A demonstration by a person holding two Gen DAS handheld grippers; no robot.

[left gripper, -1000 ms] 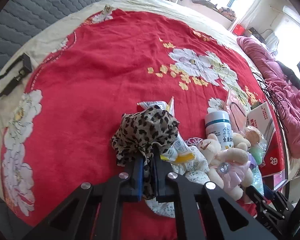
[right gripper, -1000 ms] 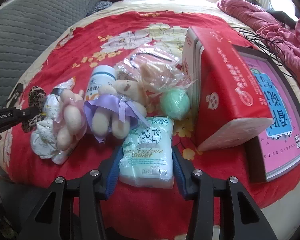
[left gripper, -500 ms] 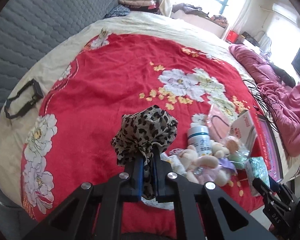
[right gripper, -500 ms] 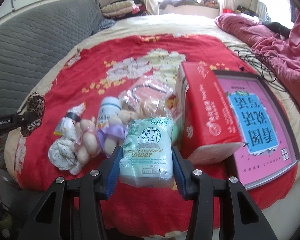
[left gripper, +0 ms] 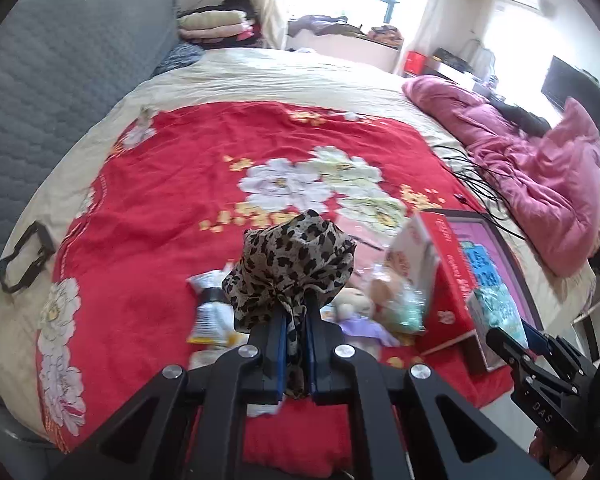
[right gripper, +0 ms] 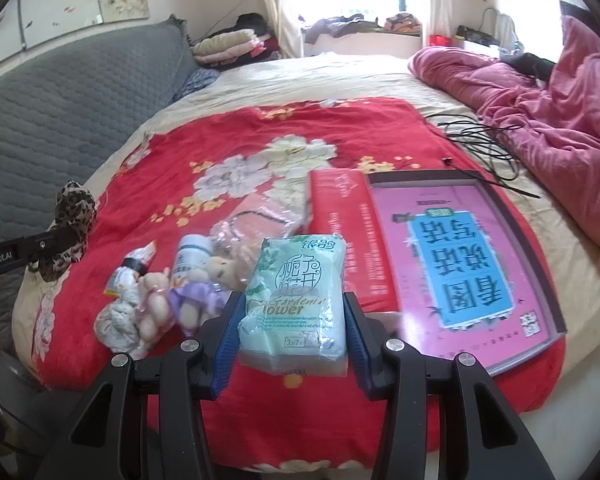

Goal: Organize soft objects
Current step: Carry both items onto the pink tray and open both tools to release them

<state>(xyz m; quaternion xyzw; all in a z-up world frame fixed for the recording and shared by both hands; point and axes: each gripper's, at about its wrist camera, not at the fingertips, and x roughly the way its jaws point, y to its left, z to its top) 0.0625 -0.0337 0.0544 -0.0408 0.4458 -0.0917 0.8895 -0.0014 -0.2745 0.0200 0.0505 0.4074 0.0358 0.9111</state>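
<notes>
The left tool (left gripper: pixel 296 354) is clamped tight on a bunched leopard-print cloth (left gripper: pixel 290 266), held clear above the bed's (right gripper: pixel 340 76) near edge. The right tool (right gripper: pixel 288 338) grips a pale green tissue pack (right gripper: pixel 296 300) by its sides, also off the red floral blanket (right gripper: pixel 240 140). On that blanket near the near edge lie a plush bear (right gripper: pixel 198 294), a white bottle (right gripper: pixel 190 260), a red box (right gripper: pixel 346 232) and a pink-covered book (right gripper: pixel 460 264). Toward the far right corner sits a pink quilt (right gripper: pixel 548 120).
</notes>
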